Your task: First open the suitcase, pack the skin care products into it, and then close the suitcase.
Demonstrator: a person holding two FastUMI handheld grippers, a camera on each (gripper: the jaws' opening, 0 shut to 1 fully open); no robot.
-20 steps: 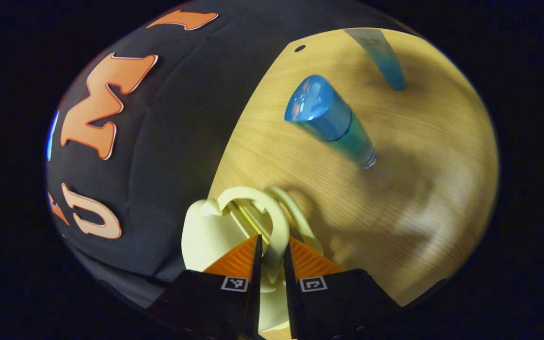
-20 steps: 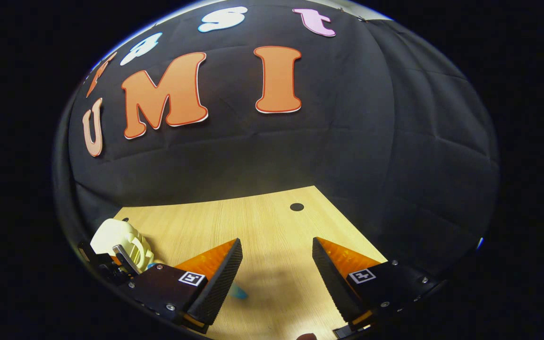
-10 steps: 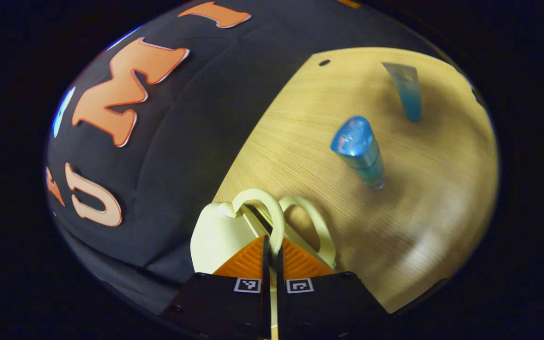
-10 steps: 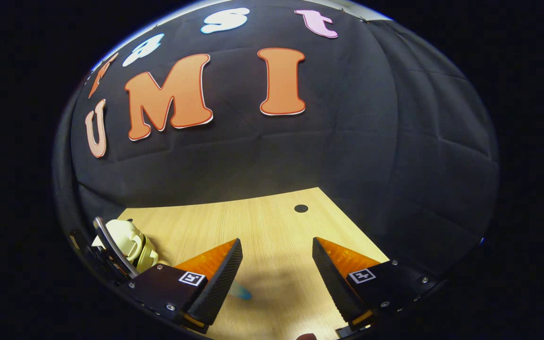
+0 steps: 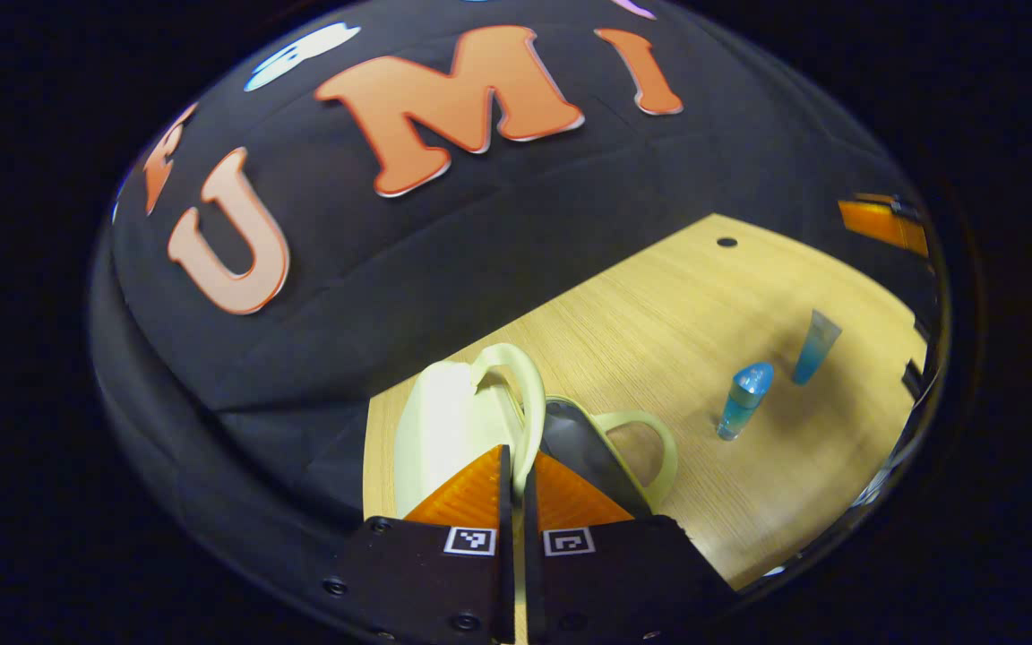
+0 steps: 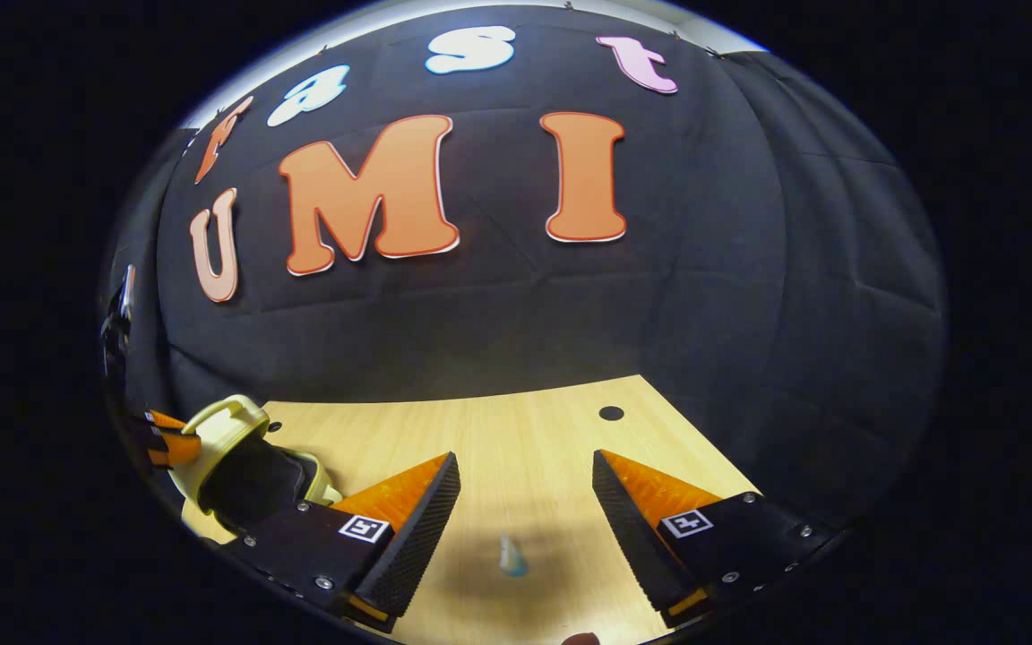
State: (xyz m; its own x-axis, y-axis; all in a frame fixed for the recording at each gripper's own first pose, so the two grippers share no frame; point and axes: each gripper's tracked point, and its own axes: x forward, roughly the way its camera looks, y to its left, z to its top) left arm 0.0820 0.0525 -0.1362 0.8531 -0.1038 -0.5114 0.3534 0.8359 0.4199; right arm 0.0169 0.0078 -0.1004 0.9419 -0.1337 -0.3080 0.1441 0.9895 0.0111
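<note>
A small cream suitcase (image 5: 444, 421) stands near the table's back left. Its lid is swung partly up, and the dark lining (image 5: 580, 448) shows inside. My left gripper (image 5: 519, 452) is shut on the lid's loop handle (image 5: 520, 385); the base's handle (image 5: 655, 443) sits apart to the right. A blue capped bottle (image 5: 743, 399) and a blue tube (image 5: 814, 345) stand on the wood farther right. In the right gripper view, my right gripper (image 6: 525, 461) hangs open above the table. The blue tube (image 6: 510, 555) is below, between its fingers. The open suitcase (image 6: 229, 448) is at far left.
The light wooden table (image 6: 516, 439) has a round hole (image 6: 611, 413) near its back edge and meets the black cloth wall. Bare wood lies between the suitcase and the two blue items. The right gripper's finger (image 5: 883, 224) shows at the far right of the left gripper view.
My left gripper has lifted and swung back with the handle, and the suitcase lid has come up, showing the dark inside. The right gripper stays open and shifted slightly.
</note>
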